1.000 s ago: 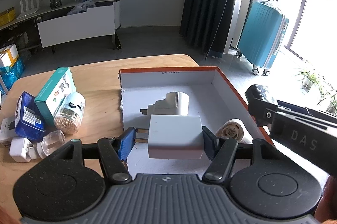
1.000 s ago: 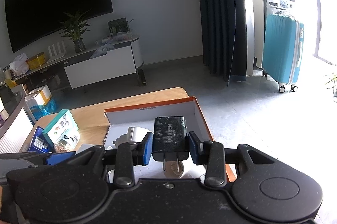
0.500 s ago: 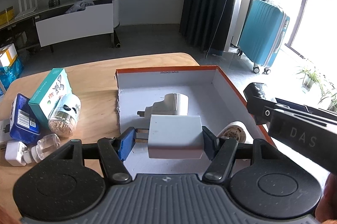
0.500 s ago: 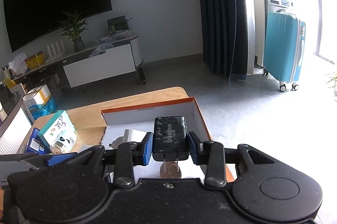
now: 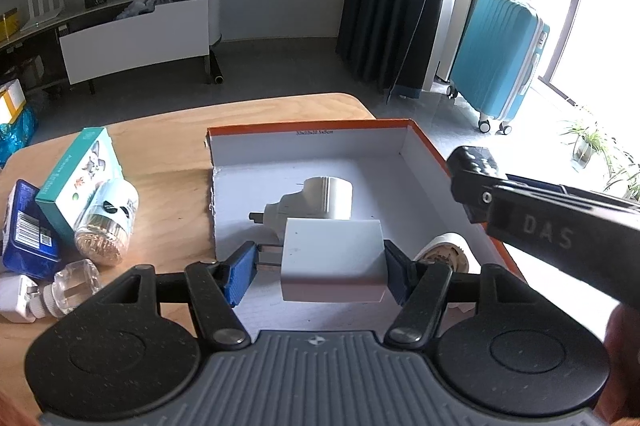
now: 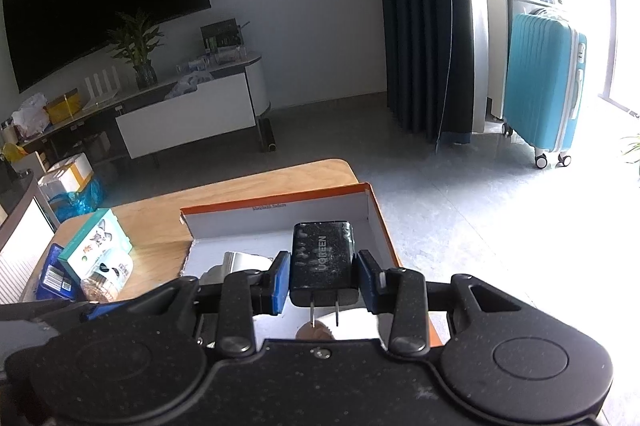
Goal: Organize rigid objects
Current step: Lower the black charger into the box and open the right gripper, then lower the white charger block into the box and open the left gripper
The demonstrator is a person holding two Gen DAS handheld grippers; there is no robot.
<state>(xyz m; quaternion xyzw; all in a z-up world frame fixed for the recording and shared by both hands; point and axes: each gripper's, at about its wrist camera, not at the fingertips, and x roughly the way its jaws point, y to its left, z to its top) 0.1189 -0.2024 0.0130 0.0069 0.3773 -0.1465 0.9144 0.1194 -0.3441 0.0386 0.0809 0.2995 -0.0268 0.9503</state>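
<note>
In orange-rimmed box point(image 5: 424, 141) on counter point(image 5: 168, 129): two white plugs. Above box: one white charger point(image 5: 332, 260) clamped in left gripper point(image 5: 318, 266) fingers; one black charger point(image 6: 323, 260), "UGREEN", clamped in right gripper point(image 6: 324, 280) fingers.

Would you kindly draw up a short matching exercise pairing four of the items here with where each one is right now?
Things:
1. white charger
2. black charger
3. round adapter
4. toothpick jar

Places:
A. lying on the table, left of the box
B. clamped in the right gripper
C. lying on the box floor
D. clamped in the left gripper

Pairs: 1-D, 2-B, 3-C, 4-A
</note>
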